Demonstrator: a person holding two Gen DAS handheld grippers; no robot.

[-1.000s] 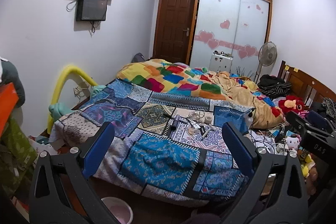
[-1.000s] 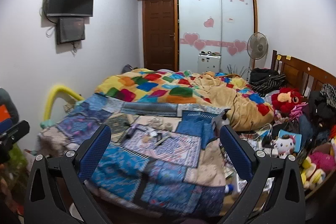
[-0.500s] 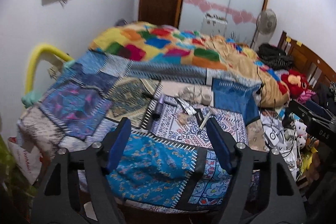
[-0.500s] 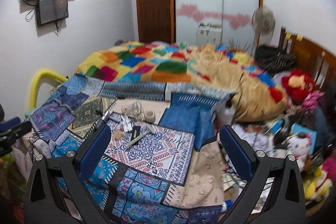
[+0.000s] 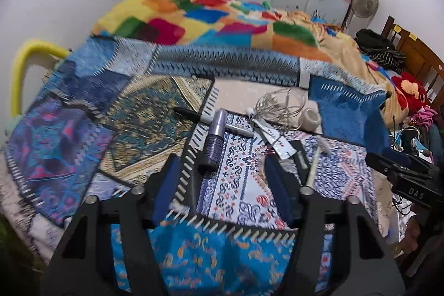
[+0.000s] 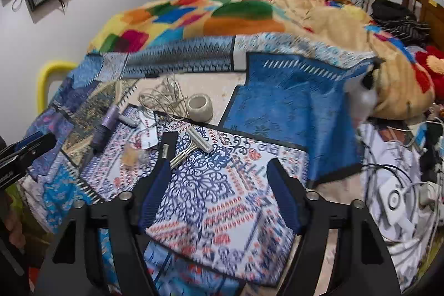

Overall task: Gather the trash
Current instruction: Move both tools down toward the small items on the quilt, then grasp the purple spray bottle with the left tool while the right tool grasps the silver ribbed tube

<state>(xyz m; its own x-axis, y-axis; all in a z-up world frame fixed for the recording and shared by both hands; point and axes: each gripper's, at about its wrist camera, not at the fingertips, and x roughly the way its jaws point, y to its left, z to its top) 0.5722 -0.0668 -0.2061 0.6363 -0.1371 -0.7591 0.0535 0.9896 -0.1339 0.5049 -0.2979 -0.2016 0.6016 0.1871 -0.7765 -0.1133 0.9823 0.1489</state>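
Even indoor light, motion blur, fisheye warp.

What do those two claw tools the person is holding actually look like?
Both look alike: the left gripper and the right gripper each have a black angular frame with triangular cut-outs, silver bolt heads and two long dark blue finger pads. Seen from the left, the right one's side carries white "DAS" lettering.
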